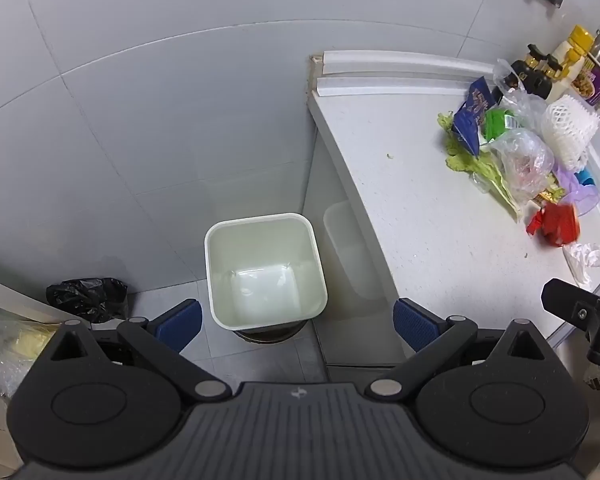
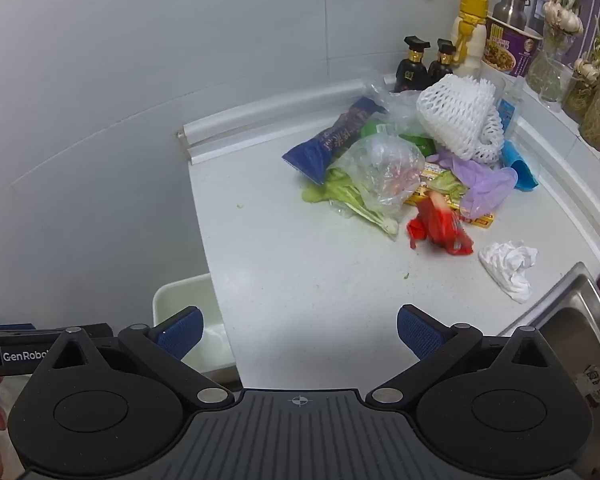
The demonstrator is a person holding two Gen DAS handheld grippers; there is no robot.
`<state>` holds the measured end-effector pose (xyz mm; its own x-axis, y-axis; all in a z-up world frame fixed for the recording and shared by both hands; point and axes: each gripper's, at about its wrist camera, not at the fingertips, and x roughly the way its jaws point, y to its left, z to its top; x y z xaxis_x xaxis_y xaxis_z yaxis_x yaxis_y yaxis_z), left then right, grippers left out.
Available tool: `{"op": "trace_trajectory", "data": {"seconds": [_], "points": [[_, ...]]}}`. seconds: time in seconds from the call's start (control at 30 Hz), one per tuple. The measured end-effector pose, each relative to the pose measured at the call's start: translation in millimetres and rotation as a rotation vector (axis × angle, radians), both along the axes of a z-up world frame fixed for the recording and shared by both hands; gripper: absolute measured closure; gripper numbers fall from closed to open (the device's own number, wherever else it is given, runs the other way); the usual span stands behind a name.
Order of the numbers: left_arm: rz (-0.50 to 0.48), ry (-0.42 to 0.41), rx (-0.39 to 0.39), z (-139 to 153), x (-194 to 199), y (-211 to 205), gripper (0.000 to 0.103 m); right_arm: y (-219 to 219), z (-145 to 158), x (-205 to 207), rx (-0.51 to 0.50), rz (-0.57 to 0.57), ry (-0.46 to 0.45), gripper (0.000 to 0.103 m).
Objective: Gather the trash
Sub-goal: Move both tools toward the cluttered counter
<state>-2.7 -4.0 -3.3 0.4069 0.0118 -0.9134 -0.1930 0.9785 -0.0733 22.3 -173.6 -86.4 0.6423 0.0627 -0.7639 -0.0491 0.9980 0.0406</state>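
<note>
Trash pile (image 2: 412, 172) on counter (image 2: 300, 280), empty bin (image 1: 264, 268) on floor

You've got clear counter (image 2: 300, 272) betw. your right gripper (image 2: 299, 332) and the trash pile (image 2: 400, 168). Sink rim (image 2: 556, 304) crowds the right. Bin (image 1: 264, 268) mouth is open below; looks empty, prob.
</note>
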Motion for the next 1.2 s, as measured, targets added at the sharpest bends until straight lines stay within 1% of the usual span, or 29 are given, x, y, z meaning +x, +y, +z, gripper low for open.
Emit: {"op": "trace_trajectory", "data": {"seconds": [0.4, 0.5, 0.93, 1.2], "points": [[0.006, 0.011, -0.008, -1.8, 1.2, 1.3, 0.001, 0.3, -0.2, 0.0, -0.008, 0.022, 0.010, 0.000], [0.008, 0.014, -0.010, -2.5, 0.1, 2.0, 0.001, 2.2, -1.9, 1.1, -0.015, 0.027, -0.006, 0.000], [0.008, 0.016, -0.013, -2.7, -1.6, 3.2, 0.001, 5.5, -2.3, 2.4, -0.019, 0.022, 0.011, 0.000], [0.008, 0.018, -0.015, -2.3, -1.8, 1.3, 0.001, 5.8, -2.7, 2.0, -0.015, 0.024, -0.012, 0.000]]}}
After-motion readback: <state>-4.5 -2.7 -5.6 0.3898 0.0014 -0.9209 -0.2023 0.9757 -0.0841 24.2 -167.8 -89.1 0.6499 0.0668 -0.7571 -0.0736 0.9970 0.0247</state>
